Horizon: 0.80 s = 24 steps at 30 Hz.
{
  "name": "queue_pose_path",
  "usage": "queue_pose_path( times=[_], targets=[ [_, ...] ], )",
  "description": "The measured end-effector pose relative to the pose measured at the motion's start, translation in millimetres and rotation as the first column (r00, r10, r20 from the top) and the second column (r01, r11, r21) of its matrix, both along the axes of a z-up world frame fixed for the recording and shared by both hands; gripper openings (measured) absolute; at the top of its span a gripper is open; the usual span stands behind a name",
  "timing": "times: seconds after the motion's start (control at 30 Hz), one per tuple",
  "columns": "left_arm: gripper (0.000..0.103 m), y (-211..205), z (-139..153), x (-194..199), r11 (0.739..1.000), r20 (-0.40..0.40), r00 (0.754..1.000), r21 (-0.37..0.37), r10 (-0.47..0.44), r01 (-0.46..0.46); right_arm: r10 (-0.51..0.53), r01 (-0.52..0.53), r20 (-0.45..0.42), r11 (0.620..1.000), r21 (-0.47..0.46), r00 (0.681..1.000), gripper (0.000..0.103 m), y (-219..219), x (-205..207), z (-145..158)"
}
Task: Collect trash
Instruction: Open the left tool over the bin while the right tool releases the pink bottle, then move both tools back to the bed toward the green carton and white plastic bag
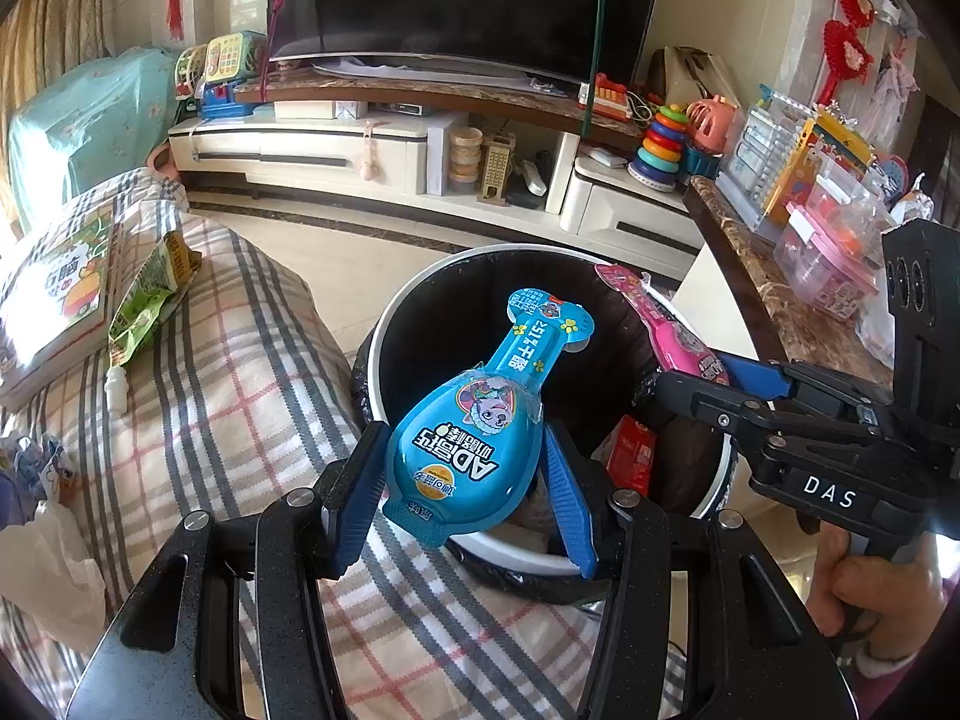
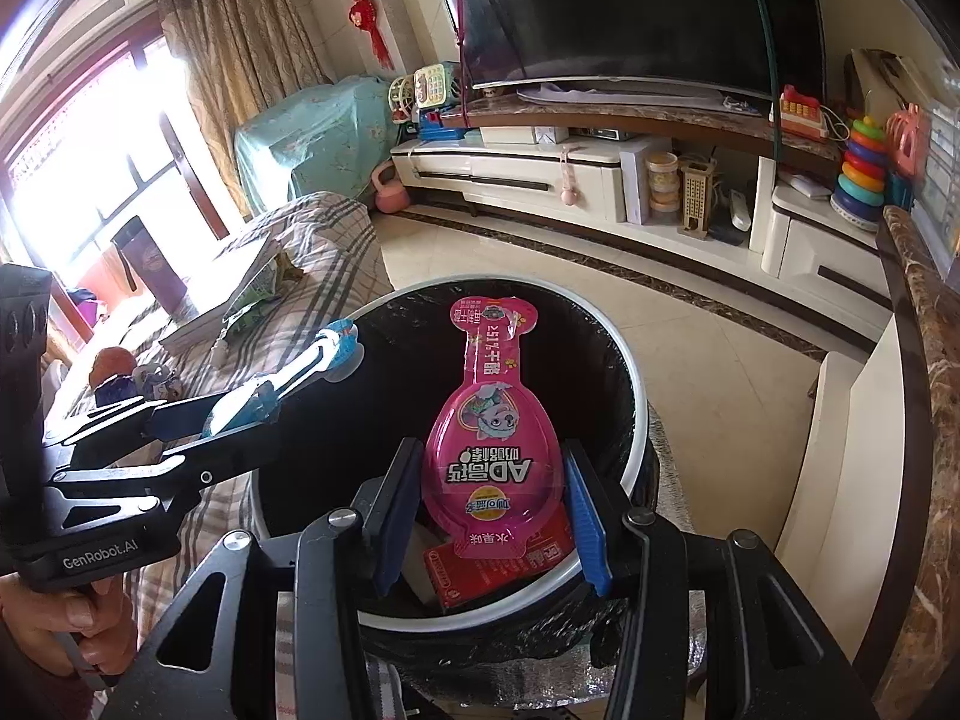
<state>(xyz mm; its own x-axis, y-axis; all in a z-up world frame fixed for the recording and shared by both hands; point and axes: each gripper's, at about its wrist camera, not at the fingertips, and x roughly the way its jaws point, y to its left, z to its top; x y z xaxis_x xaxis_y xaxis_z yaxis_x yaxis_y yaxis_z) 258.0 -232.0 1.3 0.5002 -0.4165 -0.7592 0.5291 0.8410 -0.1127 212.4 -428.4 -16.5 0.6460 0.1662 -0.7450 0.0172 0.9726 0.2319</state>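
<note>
From the left wrist camera, the left gripper (image 1: 462, 480) has its jaws pinching the broad end of a blue snack packet (image 1: 480, 426), which hangs over the near rim of the round trash bin (image 1: 384, 330); the bin is lined with a black bag and has a red box (image 1: 630, 456) lying inside. The right gripper (image 1: 714, 375) reaches in from the right, its jaws clamped on a pink snack packet (image 1: 660, 324) over the bin's far side. To the left spreads a sofa under a plaid cover (image 1: 240, 372), carrying a green wrapper (image 1: 150, 294) and a book (image 1: 60, 294). Across the tiled floor (image 1: 336, 258) stands a white TV cabinet (image 1: 312, 150) with a dark television (image 1: 462, 0) above it, and a marble-topped table (image 1: 774, 300) on the right is crowded with toys. From the right wrist camera, the right gripper (image 2: 492, 504) shows its jaws pressed on the pink snack packet (image 2: 495, 420) above the trash bin (image 2: 636, 420), with the red box (image 2: 498, 564) below. The left gripper (image 2: 198, 420) comes in from the left with the blue snack packet (image 2: 288, 372) pinched edge-on. Beige curtains (image 2: 240, 42) and a bright window (image 2: 90, 138) fill the far left, beyond the plaid cover (image 2: 324, 252).
</note>
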Motion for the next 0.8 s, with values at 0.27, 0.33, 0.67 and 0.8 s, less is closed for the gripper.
queue_pose_path(
  times=[0.27, 0.33, 0.67, 0.8],
  targets=[
    [0.070, 9.2, 1.9, 2.4, 0.998, -0.028, 0.999, -0.040, 0.040, -0.041, -0.007, 0.007, 0.014, 0.999, 0.034, 1.000, 0.056, -5.2, -2.8, 4.5],
    [0.070, 14.5, 2.2, 0.6, 0.997, -0.030, 0.998, -0.047, 0.053, -0.055, -0.015, 0.014, 0.020, 0.999, 0.042, 1.000, 0.058, -4.9, -6.0, 6.7],
    [0.080, 66.3, -8.3, -30.0, 0.988, -0.037, 0.990, -0.070, 0.134, -0.136, -0.018, 0.013, 0.072, 0.998, 0.066, 0.997, 0.093, 17.4, -24.8, 20.4],
    [0.080, 100.7, -12.2, -44.8, 0.975, -0.053, 0.979, -0.097, 0.195, -0.200, 0.013, -0.019, 0.072, 0.996, 0.086, 0.997, 0.093, 36.0, -29.0, 21.2]
  ],
)
